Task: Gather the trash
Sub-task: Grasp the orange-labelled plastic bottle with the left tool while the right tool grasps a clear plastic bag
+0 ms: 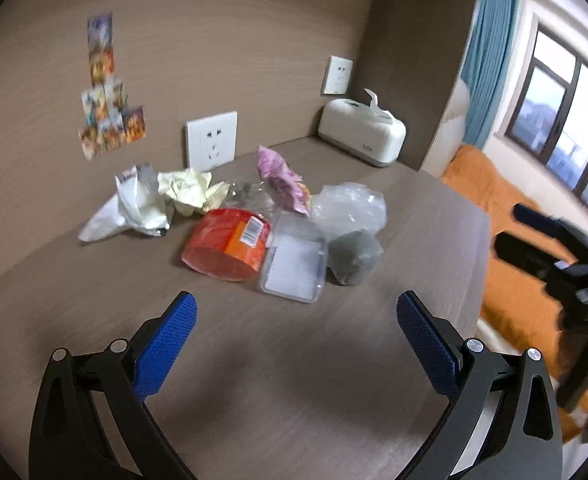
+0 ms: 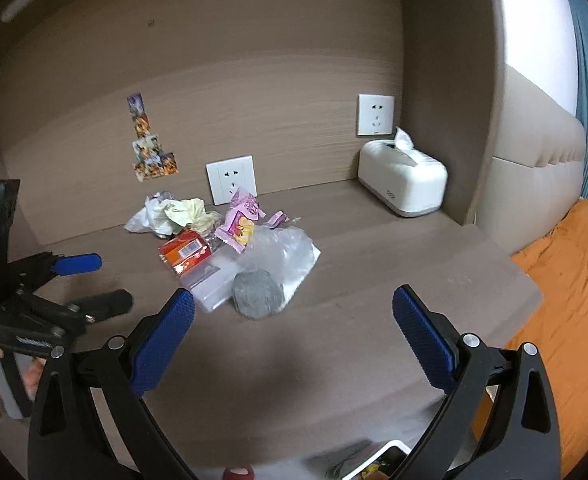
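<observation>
The left gripper point(image 1: 296, 312) hangs with fingers apart and empty. Ahead of it, left to right, lie the white wrapper point(image 1: 133, 208), orange packet point(image 1: 225, 244), clear box point(image 1: 294, 264) and grey ball point(image 1: 356, 256). The right gripper point(image 2: 294, 308) is likewise spread and empty, probably ready to pick.

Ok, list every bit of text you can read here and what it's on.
Nothing reads clearly.
Orange pack: barcode label, digits blurred.
Pink wrapper: printed lettering, too blurred.
Tissue box: small mark on its front, too small.
Wall stickers: pictures only, any text illegible.
White wrapper: dark print, unreadable.
</observation>
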A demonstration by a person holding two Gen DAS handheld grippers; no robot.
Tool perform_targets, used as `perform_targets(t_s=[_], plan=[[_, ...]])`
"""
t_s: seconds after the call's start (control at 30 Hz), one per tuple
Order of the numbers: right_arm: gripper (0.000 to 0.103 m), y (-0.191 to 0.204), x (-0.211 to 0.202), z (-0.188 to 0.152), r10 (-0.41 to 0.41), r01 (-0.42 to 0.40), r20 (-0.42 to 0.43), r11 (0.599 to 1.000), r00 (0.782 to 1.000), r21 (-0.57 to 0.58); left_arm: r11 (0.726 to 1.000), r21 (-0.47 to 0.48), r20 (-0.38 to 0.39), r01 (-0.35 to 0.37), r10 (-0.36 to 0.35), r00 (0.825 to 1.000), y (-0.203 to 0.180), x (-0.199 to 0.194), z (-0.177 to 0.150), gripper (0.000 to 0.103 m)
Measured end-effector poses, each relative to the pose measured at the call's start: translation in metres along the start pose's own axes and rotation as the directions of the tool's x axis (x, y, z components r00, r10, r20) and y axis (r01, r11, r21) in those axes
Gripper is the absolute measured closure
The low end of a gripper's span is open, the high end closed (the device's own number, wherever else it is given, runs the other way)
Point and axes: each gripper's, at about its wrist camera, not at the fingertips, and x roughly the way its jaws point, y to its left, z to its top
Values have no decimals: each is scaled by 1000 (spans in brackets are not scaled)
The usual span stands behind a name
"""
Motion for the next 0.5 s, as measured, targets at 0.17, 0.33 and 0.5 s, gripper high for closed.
perform_targets(t_s=[0.17, 0.33, 0.5], plan=[[4, 11, 37, 5, -41, 41, -29, 999, 999, -13, 995, -43, -36, 92, -94, 995, 24, 30, 6, 5], [4, 12, 67, 7, -72, 73, -61, 997, 996, 6, 984, -84, -53, 158, -163, 985, 38, 61, 18, 5], [4, 10, 88, 10, -93, 95, -79, 995, 993, 30, 973, -108, -96, 205, -216, 972, 44, 88, 26, 5]])
